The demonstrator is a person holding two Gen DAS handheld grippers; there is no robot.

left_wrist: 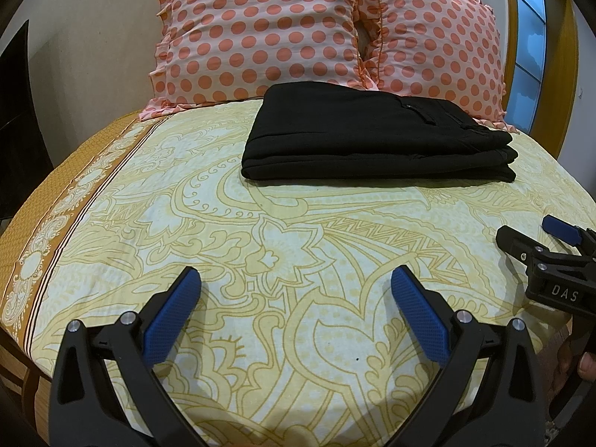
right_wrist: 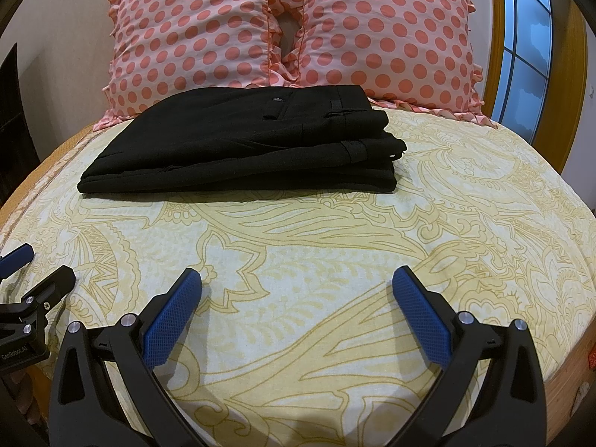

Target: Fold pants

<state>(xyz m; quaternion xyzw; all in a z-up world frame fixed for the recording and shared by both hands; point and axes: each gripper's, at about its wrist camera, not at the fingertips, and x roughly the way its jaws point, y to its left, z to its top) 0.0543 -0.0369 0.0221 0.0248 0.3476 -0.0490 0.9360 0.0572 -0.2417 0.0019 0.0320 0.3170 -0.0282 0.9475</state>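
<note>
Item, left gripper: I read its jaws spread wide over the bed, pinching nothing. Item, black pants — folded into a flat stack, lying on the bed just before two dotted pillows, well apart from both grippers; lower layers hidden. Item, right gripper: jaws likewise spread, unladen — its body cut off at my frame edge.

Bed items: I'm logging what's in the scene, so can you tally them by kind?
Black folded pants: 1
Polka-dot pillows: 2
Patterned bedsheet: 1
Grippers, left and right, both open: 2
Total: 6
</note>
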